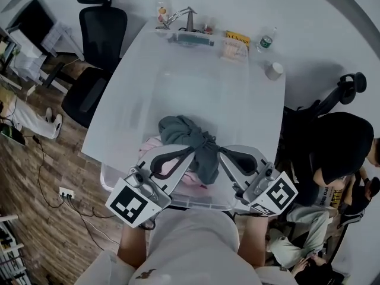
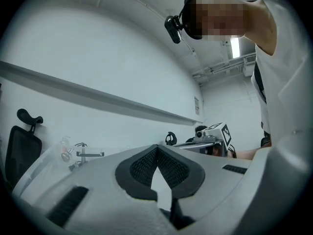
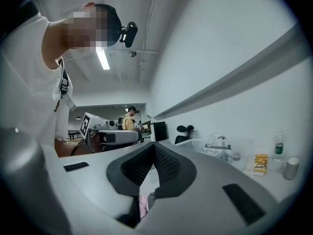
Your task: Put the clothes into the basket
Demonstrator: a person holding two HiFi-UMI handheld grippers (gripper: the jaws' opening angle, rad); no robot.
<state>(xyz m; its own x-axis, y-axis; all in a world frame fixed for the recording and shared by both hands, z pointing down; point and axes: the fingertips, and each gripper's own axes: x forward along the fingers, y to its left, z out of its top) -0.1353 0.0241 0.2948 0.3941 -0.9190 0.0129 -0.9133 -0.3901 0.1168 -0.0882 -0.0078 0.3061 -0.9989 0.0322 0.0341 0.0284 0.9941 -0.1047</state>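
Observation:
A dark green garment [image 1: 200, 144] is bunched at the white table's near end, and a strip of it hangs down between my two grippers. My left gripper [image 1: 192, 154] and right gripper [image 1: 220, 154] point at each other, level, tips against that strip. Both sets of jaws are shut and appear to pinch it. In the left gripper view the left gripper [image 2: 157, 149] has its pads meeting at the tip, and so does the right gripper [image 3: 154, 145] in its view. Below them a clear plastic basket [image 1: 116, 184] holds pink clothes [image 1: 176, 168]. Pink cloth [image 3: 143, 205] shows under the right jaws.
At the far end of the white table [image 1: 196, 82] stand a faucet with a rack [image 1: 187, 21], a yellow box [image 1: 236, 42], a bottle [image 1: 266, 40] and a cup [image 1: 274, 70]. A black chair [image 1: 98, 46] is at left, a seated person [image 1: 335, 147] at right.

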